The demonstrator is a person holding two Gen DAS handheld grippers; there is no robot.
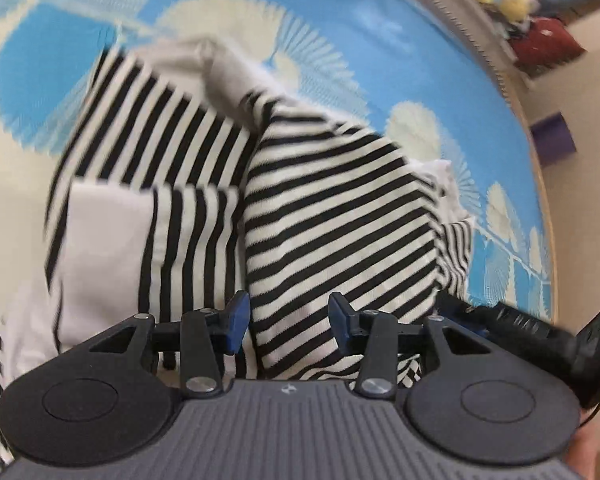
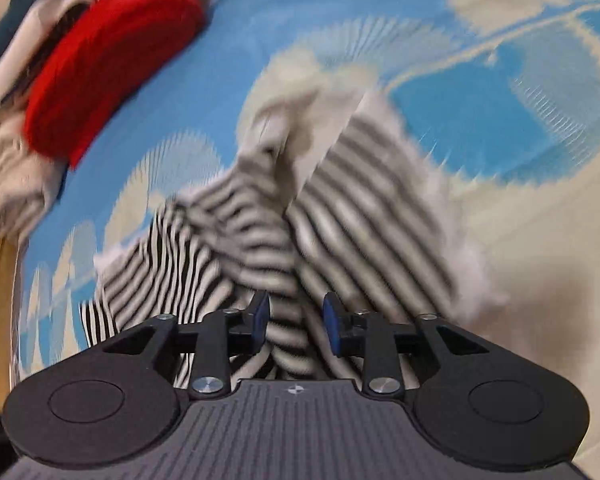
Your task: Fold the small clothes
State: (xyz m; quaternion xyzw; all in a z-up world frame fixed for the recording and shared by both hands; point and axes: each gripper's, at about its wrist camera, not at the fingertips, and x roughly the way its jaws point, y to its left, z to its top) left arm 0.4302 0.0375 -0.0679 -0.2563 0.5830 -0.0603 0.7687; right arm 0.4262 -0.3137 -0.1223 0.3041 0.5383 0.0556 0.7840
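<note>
A blue mat [image 1: 380, 40] with a pale sunburst pattern fills most of both views; whether it covers a bed or the floor cannot be told. On it, filling the middle of the left wrist view, lies the striped garment [image 1: 332, 216], black and white with plain white panels. It is bunched, not flat: one flap with upright stripes leans toward 10 o'clock, another with slanted stripes rises toward 2 o'clock, and a crease runs between them. No neat fold shows, so I judge the folding barely begun, with flattening and all folds left.

In the right wrist view, at 10 o'clock, a red folded piece [image 2: 112, 56] rests on a heap of other clothes [image 2: 8, 176], blurred; it may be finished work, but that is uncertain.

The left gripper [image 1: 288, 322] stands parted, cloth lying in the gap yet apparently not pinched. The right gripper [image 2: 296, 318] is likewise apart over the garment's near edge, clamping nothing that I can see; motion blur limits certainty.
</note>
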